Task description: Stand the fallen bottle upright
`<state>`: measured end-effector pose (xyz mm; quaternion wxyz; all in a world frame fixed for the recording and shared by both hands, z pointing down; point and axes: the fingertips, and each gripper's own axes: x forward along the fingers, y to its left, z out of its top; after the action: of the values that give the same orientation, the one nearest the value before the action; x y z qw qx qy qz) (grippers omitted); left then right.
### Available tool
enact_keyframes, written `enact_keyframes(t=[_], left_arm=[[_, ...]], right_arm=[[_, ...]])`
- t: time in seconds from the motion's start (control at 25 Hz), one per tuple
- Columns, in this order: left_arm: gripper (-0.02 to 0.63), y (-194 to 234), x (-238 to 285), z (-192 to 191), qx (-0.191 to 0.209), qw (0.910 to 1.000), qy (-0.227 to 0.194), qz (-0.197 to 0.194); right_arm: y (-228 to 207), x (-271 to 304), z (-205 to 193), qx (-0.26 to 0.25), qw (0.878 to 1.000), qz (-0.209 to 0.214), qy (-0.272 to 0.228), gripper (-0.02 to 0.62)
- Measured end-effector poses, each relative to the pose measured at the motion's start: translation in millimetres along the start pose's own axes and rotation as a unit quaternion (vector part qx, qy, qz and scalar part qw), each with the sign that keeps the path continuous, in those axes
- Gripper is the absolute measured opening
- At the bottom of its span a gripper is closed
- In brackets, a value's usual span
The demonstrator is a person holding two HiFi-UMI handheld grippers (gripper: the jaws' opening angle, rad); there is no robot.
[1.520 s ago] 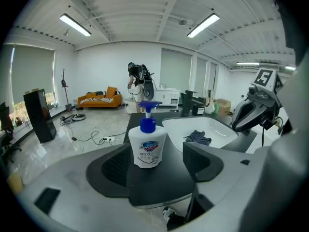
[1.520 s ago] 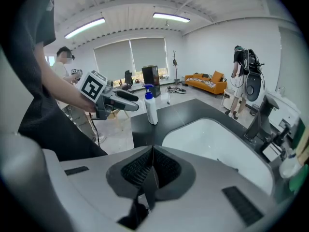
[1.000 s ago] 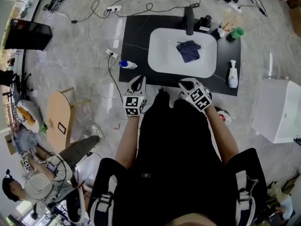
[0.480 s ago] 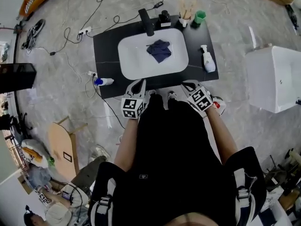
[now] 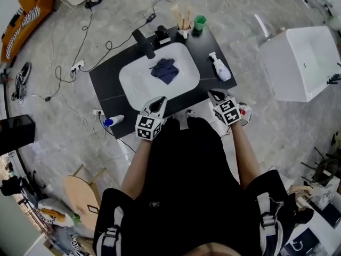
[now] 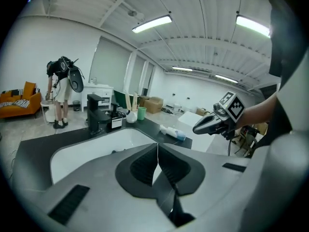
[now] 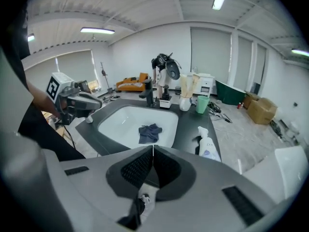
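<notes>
Black counter (image 5: pixel 104 84): holds a white sink (image 5: pixel 130 81) with a black tap (image 5: pixel 143 41) at its far rim.
Sink contents: a dark blue cloth (image 5: pixel 164 70), crumpled, toward the tap end of the basin.
Pump bottle (image 5: pixel 220 69): white, lying on its side on the counter just right of the sink, nozzle end toward the far edge. Untouched, apart from both grippers.
Far corner of the counter: a green cup (image 5: pixel 200 22) beside a white holder (image 5: pixel 184 32) with pale sticks in it.
Blue-capped bottle (image 5: pixel 114 120): small, lying on the near left corner of the counter.
Left gripper (image 5: pixel 159 101): at the counter's near edge in front of the sink. Jaws pressed together, pads meeting along one thin line, nothing between them.
Right gripper (image 5: pixel 216 94): at the near edge toward the right end of the counter, near the pump bottle but not touching it. Jaws pressed together, nothing pinched.
Floor: grey, with cables trailing across it.
</notes>
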<state>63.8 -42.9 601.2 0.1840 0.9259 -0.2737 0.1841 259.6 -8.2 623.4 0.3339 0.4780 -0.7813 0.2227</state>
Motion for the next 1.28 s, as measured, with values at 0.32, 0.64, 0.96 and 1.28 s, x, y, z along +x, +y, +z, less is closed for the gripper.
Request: enact_keyframes(t=[0.32, 0.64, 0.96, 1.28], left_arm=[[0.017, 18, -3, -1, 0.029, 0.9983, 0.021, -0.046], [0.017, 36, 2, 1, 0.009, 0.9995, 0.027, -0.015], [0.017, 25, 34, 8, -0.02, 0.9988, 0.033, 0.031], [0.017, 7, 65, 15, -0.044, 0.9969, 0.031, 0.058]], right_arm=[[-31, 2, 14, 0.026, 0.998, -0.05, 0.005, 0.087], [-80, 13, 22, 0.005, 0.997, -0.062, 0.035, 0.307], [-133, 56, -8, -0.019, 0.987, -0.028, 0.155, 0.324], [-167, 97, -9, 0.011, 0.979, 0.004, 0.203, 0.324]])
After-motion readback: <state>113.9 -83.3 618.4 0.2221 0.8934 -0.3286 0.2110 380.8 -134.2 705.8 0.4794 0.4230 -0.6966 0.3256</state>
